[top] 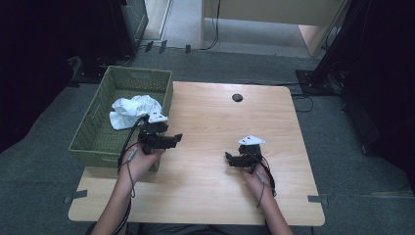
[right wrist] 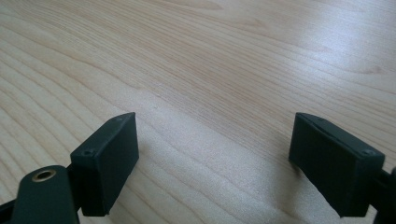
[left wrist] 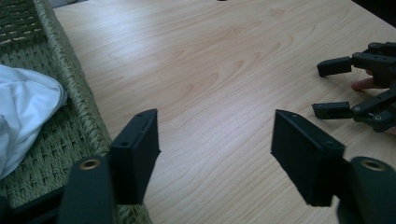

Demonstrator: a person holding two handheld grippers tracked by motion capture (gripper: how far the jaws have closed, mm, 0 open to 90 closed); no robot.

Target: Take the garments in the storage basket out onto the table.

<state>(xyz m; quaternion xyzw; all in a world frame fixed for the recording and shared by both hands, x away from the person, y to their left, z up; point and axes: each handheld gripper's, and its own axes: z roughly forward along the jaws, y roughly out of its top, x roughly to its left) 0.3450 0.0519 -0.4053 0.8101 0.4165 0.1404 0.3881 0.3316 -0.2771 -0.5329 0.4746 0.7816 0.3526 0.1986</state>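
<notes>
High view: left claw (top: pixel 171 138) apart beside basket (top: pixel 93 132), cloth (top: pixel 129 110) at eleven o'clock; right claw (top: pixel 230 158) apart; no writing readable.

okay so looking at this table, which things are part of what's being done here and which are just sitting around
Part of the job:
- white cloth, crumpled in the green basket
- left gripper, jaws open, beside the basket
- right gripper, jaws open over bare wood

Just lying about:
- black round cap at the table's far edge
</notes>
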